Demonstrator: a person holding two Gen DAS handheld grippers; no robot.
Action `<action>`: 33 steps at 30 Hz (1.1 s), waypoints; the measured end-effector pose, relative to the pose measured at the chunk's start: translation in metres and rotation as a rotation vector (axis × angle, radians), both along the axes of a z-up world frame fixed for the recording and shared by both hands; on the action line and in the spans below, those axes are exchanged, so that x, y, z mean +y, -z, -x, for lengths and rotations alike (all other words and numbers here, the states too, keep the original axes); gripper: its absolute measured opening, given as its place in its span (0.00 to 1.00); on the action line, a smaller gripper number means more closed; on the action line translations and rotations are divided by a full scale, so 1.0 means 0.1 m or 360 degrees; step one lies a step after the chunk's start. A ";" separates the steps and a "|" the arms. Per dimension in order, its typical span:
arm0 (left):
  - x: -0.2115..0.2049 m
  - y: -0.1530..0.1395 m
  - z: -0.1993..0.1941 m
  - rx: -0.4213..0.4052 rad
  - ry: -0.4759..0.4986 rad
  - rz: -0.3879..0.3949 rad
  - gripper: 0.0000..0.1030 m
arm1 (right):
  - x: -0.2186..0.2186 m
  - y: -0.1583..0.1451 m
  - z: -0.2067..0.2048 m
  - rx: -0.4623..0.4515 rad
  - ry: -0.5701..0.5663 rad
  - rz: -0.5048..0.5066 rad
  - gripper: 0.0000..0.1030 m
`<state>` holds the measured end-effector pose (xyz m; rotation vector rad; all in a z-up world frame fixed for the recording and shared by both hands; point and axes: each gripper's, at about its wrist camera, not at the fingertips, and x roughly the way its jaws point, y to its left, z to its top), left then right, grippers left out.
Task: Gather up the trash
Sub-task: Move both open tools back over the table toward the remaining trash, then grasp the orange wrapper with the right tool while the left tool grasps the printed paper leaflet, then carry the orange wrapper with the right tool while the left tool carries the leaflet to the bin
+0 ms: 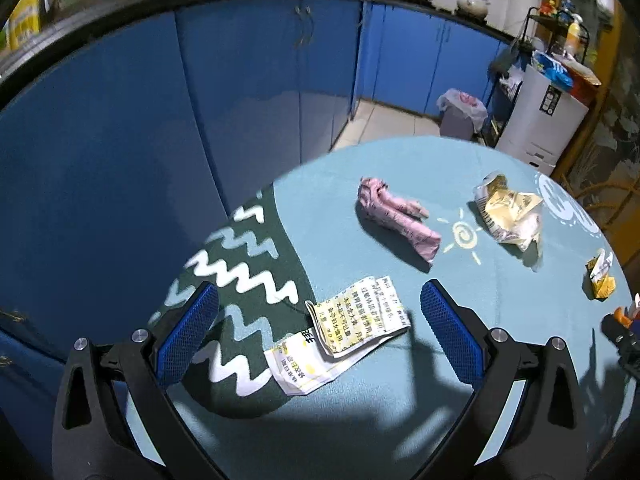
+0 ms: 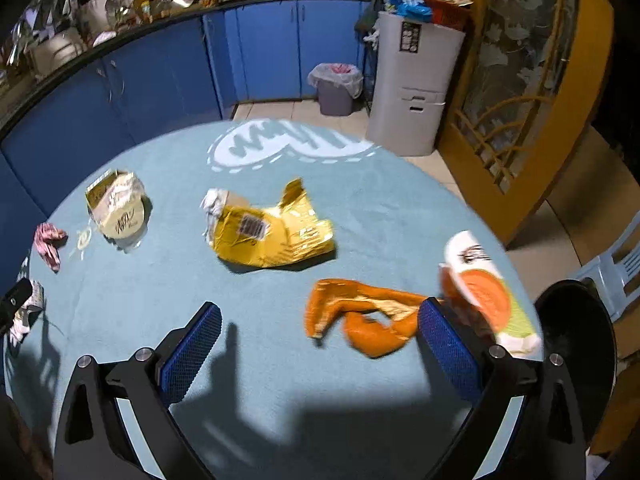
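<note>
Folded leaflet [image 1: 352, 332] lies flat on table [image 1: 360, 184], long axis near-left to far-right, between left gripper [image 1: 320, 328] jaws, wide apart. Orange wrapper [image 2: 360, 316] just left of right gripper [image 2: 320, 344] far finger, jaws apart

Both the left claw [image 1: 320, 320] and right claw [image 2: 320, 332] hover with fingers spread wide, gripping nothing.

Lying on the table [image 2: 168, 280]: torn packet [image 2: 272, 232] mid-table, cup lid [image 2: 118, 208] to its left, crumpled wrapper [image 2: 360, 316] nearer-right.
</note>
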<state>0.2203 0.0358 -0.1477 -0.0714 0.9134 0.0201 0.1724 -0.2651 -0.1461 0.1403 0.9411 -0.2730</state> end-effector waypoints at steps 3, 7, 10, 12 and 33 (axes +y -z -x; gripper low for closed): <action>0.05 0.06 -0.05 0.0070 -0.0013 0.0031 0.88 | 0.04 0.07 -0.03 0.0017 -0.0018 -0.0027 0.90; -0.01 0.02 -0.01 0.0035 -0.0009 -0.0028 0.51 | 0.06 0.02 -0.02 -0.0026 -0.0060 -0.0025 0.29; -0.03 0.01 0.03 0.0023 -0.0002 -0.0018 0.33 | 0.05 -0.03 0.00 -0.0045 -0.0072 -0.0061 0.21; -0.02 0.01 0.05 0.0027 0.0000 0.0008 0.29 | 0.05 -0.04 0.05 -0.0060 -0.0086 -0.0075 0.19; -0.69 -0.37 0.44 -0.0118 0.0244 0.0013 0.24 | -0.04 -0.50 0.62 -0.0228 -0.0114 -0.0079 0.17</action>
